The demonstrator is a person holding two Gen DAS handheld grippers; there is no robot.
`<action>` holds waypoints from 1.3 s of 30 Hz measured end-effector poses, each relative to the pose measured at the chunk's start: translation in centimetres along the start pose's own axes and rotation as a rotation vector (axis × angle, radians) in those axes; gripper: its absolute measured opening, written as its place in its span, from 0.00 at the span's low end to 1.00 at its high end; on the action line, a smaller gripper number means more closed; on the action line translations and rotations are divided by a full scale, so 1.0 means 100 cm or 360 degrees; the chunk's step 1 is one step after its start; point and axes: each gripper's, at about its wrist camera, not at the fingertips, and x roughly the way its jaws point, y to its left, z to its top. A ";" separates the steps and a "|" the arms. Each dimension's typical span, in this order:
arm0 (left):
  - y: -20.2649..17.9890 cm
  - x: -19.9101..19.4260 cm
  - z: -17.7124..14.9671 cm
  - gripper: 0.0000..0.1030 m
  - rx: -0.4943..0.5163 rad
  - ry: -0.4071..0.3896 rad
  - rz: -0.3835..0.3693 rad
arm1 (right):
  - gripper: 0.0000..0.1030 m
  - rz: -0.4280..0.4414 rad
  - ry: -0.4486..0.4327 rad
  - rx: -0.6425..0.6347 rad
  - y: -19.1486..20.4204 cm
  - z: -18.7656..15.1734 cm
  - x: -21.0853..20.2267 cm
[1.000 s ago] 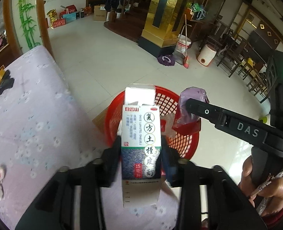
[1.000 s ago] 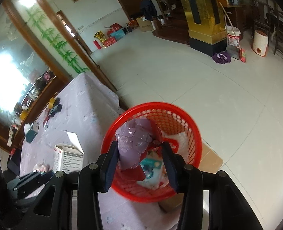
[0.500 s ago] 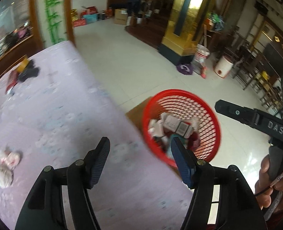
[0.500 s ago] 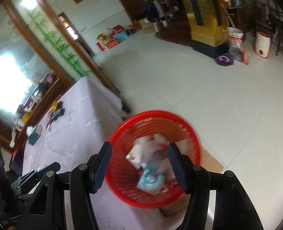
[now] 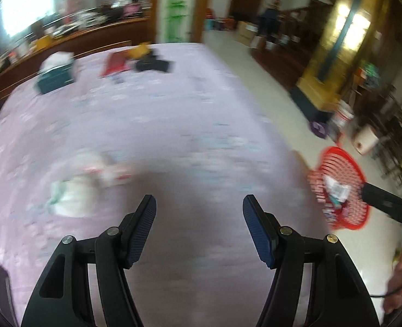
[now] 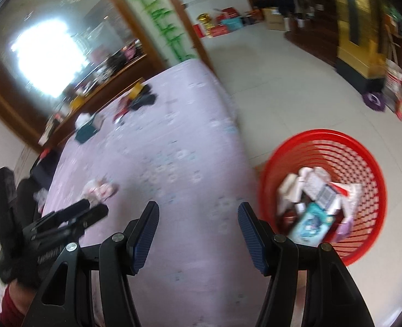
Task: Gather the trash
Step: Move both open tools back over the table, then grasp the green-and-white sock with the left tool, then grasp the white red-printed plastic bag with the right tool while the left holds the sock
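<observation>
The red mesh basket (image 6: 323,141) stands on the floor by the table's right edge, holding several boxes and wrappers; in the left wrist view the basket (image 5: 337,163) sits far right. Crumpled white and pink trash (image 5: 75,190) lies on the lilac tablecloth (image 5: 173,103), left of and just beyond my left gripper (image 5: 199,212). That gripper is open, nothing between its fingers. My right gripper (image 6: 198,215) is open and empty too, above the cloth (image 6: 173,141) left of the basket. The same trash (image 6: 100,190) lies ahead of the left gripper (image 6: 64,223) in the right wrist view.
A teal tissue box (image 5: 55,79), a red item (image 5: 113,64) and a black item (image 5: 153,65) lie at the table's far end, before a wooden sideboard (image 5: 91,35). Cardboard (image 6: 259,169) lies under the basket. Tiled floor (image 6: 282,81) stretches to the right.
The medicine box and the purple wrapper left the grippers and now lie in the basket. Both grippers opened and swung left, from over the basket to over the table.
</observation>
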 end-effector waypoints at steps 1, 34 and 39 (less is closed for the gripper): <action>0.019 0.000 0.000 0.63 -0.0034 0.0001 0.0034 | 0.63 0.0014 0.0009 -0.0024 0.008 -0.002 0.001; 0.164 -0.008 -0.061 0.26 -0.0232 -0.0093 0.0338 | 0.63 0.0160 0.0194 -0.0792 0.211 -0.002 0.147; 0.170 -0.025 -0.078 0.26 -0.0252 -0.0086 0.0376 | 0.62 0.0141 0.0253 -0.0932 0.243 -0.004 0.200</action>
